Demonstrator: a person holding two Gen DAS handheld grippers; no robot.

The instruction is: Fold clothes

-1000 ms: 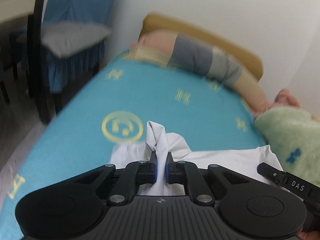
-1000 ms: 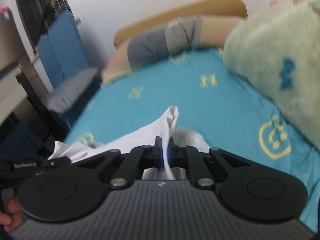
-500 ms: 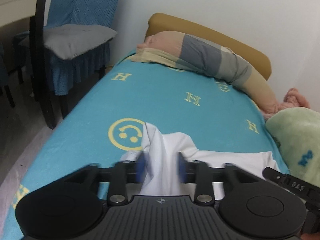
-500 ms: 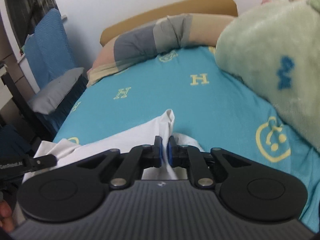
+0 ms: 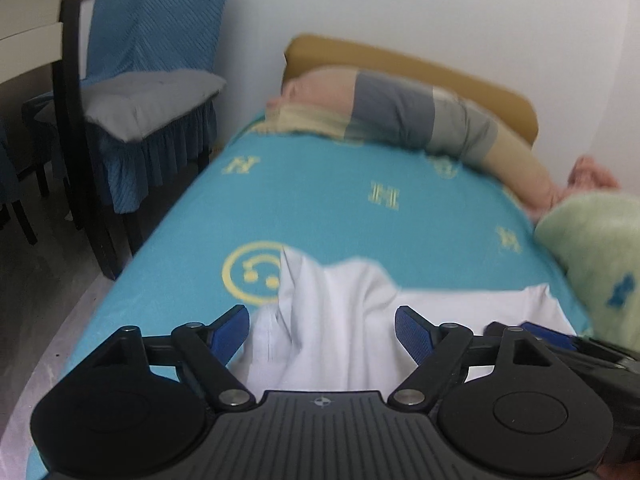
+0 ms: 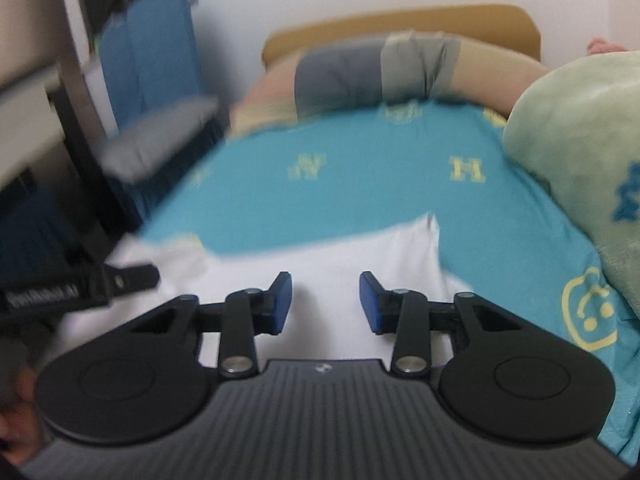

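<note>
Tools, left [image 5: 322, 330] and right [image 6: 326, 302], opening over white garment [image 5: 340, 312], gripping nothing.

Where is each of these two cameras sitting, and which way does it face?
Left wrist: rides on the left gripper, looking down the turquoise bedsheet over the white garment; its opening jaws straddle the cloth unpressed.
Right wrist: rides on the right gripper, facing likewise; its jaws are opening too, and a hand shows lower left.
Shared: garment, sheet, striped bolster pillow, green fleece blanket.
</note>
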